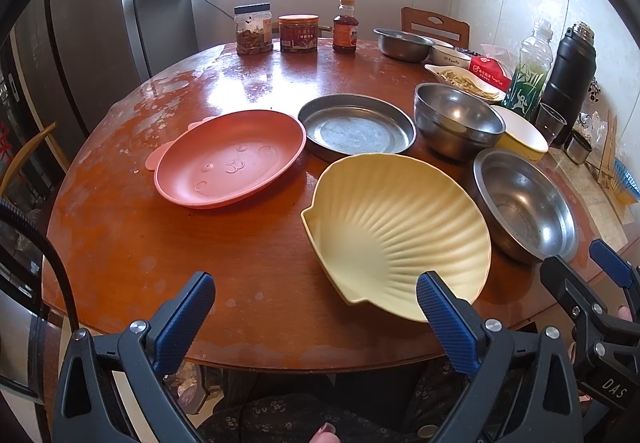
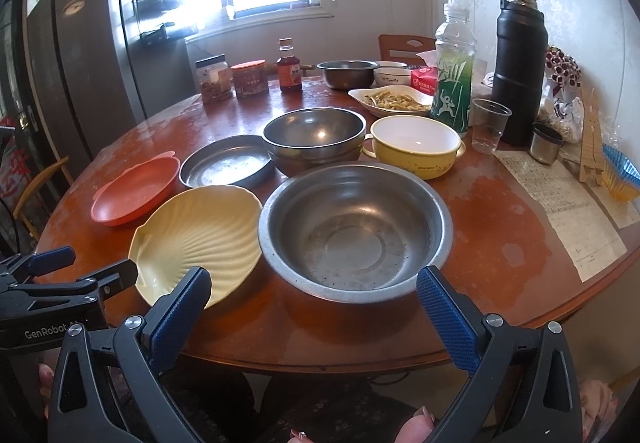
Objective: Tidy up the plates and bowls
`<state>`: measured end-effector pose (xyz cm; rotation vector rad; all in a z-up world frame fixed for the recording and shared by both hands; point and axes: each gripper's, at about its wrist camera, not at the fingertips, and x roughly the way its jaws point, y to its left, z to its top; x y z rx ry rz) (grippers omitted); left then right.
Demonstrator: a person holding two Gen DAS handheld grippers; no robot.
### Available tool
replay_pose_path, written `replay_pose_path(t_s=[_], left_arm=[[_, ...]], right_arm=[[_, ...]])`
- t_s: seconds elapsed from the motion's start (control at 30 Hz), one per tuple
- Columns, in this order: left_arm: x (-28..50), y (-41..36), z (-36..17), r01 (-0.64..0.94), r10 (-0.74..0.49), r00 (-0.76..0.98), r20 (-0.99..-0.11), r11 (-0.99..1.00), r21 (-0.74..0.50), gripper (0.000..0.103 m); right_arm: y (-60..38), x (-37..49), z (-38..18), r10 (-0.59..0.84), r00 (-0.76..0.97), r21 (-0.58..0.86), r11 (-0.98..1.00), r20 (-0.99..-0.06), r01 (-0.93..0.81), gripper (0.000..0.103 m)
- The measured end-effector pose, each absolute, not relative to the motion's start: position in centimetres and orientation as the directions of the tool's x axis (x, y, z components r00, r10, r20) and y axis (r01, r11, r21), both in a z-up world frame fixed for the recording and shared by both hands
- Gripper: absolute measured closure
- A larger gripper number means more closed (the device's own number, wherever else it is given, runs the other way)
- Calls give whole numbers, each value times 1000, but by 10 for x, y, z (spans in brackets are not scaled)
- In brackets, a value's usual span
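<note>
On the round wooden table (image 1: pixel 248 283) lie a pink plate (image 1: pixel 230 159) (image 2: pixel 136 191), a shallow steel plate (image 1: pixel 356 127) (image 2: pixel 226 165), a yellow shell-shaped plate (image 1: pixel 396 231) (image 2: pixel 196 239), a large steel bowl (image 1: pixel 524 203) (image 2: pixel 354 229), stacked steel bowls (image 1: pixel 458 119) (image 2: pixel 314 139) and a yellow two-handled bowl (image 2: pixel 414 147) (image 1: pixel 524 133). My left gripper (image 1: pixel 316 307) is open and empty at the table's near edge, its right finger in front of the shell plate. My right gripper (image 2: pixel 314 301) is open and empty just before the large steel bowl.
At the back stand jars (image 1: pixel 254 29), a sauce bottle (image 1: pixel 345 26), another steel bowl (image 1: pixel 402 43), a white bowl (image 1: pixel 450 57) and a dish of food (image 2: pixel 394 101). A green bottle (image 2: pixel 454 71), black flask (image 2: pixel 518 63), plastic cup (image 2: pixel 488 125) and papers (image 2: pixel 560 203) fill the right.
</note>
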<state>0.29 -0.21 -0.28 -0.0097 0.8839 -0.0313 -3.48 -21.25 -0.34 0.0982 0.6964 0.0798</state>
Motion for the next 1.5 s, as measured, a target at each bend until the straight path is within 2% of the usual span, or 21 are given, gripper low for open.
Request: replay_pose_path(t_s=[1.5], left_arm=[[6,-1,4,38,-39,627,-778,999,-19,1]], right_arm=[[-202,-31,2,135,745,111,990,-654,-83,0]])
